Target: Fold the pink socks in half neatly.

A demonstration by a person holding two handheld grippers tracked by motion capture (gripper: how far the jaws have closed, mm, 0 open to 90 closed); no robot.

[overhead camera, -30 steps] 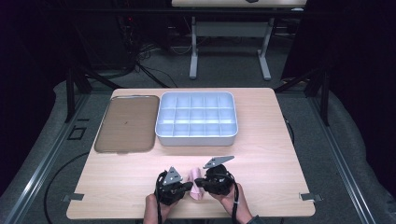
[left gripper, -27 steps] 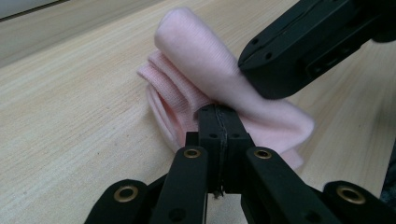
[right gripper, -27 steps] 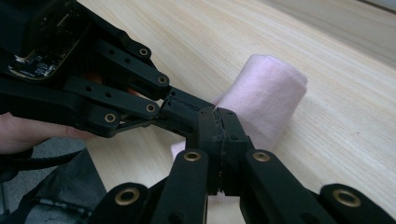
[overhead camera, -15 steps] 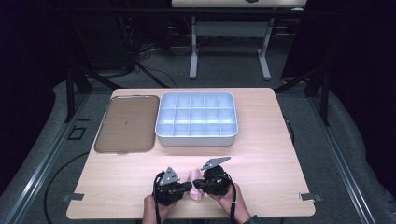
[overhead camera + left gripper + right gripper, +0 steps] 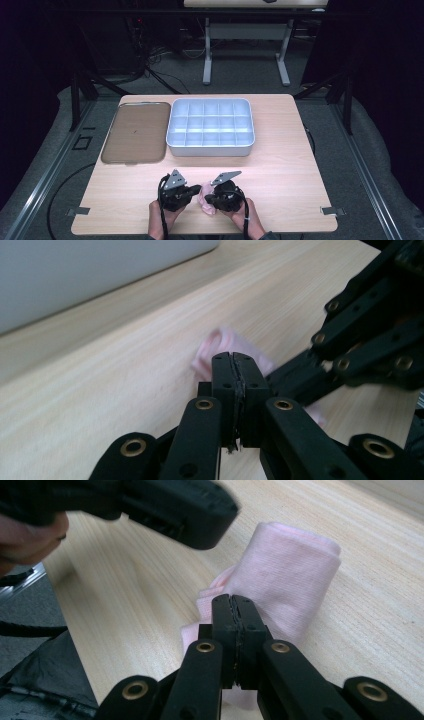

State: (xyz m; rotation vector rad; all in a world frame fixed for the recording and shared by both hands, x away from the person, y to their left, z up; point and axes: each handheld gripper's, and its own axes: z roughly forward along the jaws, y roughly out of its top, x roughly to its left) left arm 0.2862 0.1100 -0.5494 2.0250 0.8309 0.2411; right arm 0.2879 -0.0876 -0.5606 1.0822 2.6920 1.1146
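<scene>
While both grippers, left (image 5: 192,190) and right (image 5: 210,196), sit pressed together at the pink cloth (image 5: 205,199) near the table's (image 5: 280,165) near edge, folding seems in hand, and the next move calls for a grasp.

My right gripper (image 5: 234,611), fingers (image 5: 248,630) pressed together, over rolled pink cloth (image 5: 285,575) on wooden surface (image 5: 125,600); left gripper (image 5: 170,505) above.

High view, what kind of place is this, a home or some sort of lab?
Probably a lab or data-recording workspace, not a home: a plain wooden table with tape marks on grey carpet, a second adjustable-leg desk behind, loose cables on the floor, and dark curtains around.
</scene>
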